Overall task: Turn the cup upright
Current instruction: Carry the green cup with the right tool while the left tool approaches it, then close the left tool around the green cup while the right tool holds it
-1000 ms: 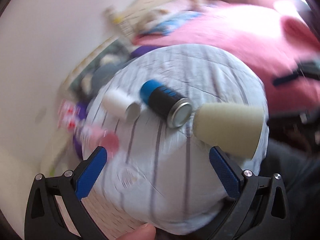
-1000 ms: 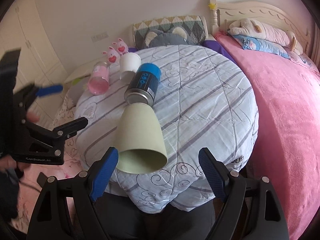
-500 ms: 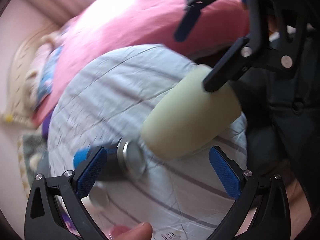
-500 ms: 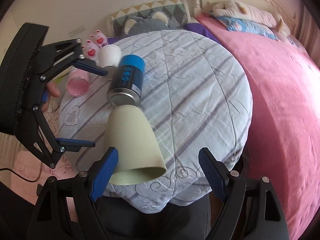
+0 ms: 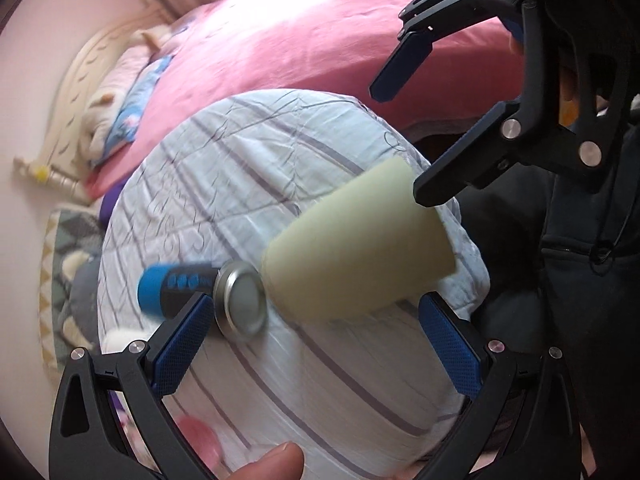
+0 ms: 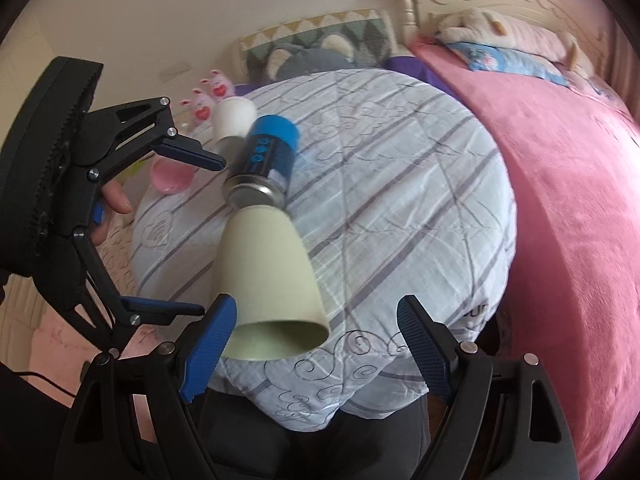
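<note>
Still on its side: cup between two open grippers

Cup lies on its side on the striped quilt, near the quilt's front edge. Pale green, tapered. Open mouth faces the right wrist camera; narrow base points away and touches, or nearly touches, the metal end of the can. Can also lies on its side, blue cap at the far end.

Right gripper: jaws wide, nothing held. Its left finger sits right at the cup's rim; contact cannot be told. Its right finger is well apart from the cup.

Left gripper: jaws wide, nothing held. In its own view the cup lies between the fingers, a little beyond them, blurred. Can is just beside the left finger. Right gripper shows at upper right of this view, one finger over the cup's wide end; touching or not cannot be told.

In the right wrist view the left gripper comes in from the left, one finger near the can, the other low beside the cup's mouth.

Behind the can: white cup and pink cup, both near the quilt's far-left edge. Pink blanket covers the bed to the right. Plush toy lies by the headboard.
</note>
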A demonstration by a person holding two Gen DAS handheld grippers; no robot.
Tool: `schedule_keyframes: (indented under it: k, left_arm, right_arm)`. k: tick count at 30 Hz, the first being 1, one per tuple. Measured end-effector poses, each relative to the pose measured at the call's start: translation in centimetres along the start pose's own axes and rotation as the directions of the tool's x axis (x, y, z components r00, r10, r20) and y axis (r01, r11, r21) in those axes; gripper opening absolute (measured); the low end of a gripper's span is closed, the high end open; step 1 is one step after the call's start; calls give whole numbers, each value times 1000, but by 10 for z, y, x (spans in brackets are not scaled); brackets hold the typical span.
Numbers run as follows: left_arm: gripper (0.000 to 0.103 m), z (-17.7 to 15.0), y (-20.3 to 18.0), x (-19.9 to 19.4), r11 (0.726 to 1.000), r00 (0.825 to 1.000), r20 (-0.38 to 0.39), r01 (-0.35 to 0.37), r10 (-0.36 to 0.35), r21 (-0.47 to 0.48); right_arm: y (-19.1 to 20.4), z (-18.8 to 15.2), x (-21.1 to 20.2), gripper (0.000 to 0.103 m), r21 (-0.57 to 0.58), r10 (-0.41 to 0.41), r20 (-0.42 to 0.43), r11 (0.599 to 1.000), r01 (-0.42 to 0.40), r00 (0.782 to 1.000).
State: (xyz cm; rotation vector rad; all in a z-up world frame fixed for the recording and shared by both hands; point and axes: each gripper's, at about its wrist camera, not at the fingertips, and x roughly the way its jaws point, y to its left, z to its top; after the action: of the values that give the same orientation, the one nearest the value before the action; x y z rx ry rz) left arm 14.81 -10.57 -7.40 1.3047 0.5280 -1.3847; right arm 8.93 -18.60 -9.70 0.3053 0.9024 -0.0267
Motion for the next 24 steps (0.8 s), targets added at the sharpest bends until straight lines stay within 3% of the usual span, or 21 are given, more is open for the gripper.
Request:
schedule_keyframes:
  k: [5,11,19,24]
  left_arm:
    - [103,-7,-13,-12,1000,999,27,-19,19,6]
    - [103,-15,-9,-9,1000,996,87,21,-22,13]
    - [103,-24,-8,-4,1000,992,123,14,-17,25]
    - [103,-24,-1,9,998,989,136,48,-52,35]
  right_arm:
    - [7,-6,-3,84,-34,13,-4,999,-13,1000]
    - [20,-4,1,84,-46,-37,-29,998,36,999]
    - [33,1,9,84,-107,-53,-48,993,48,997]
    - [30,9,15,84,-138,-55,-67,989,45,996]
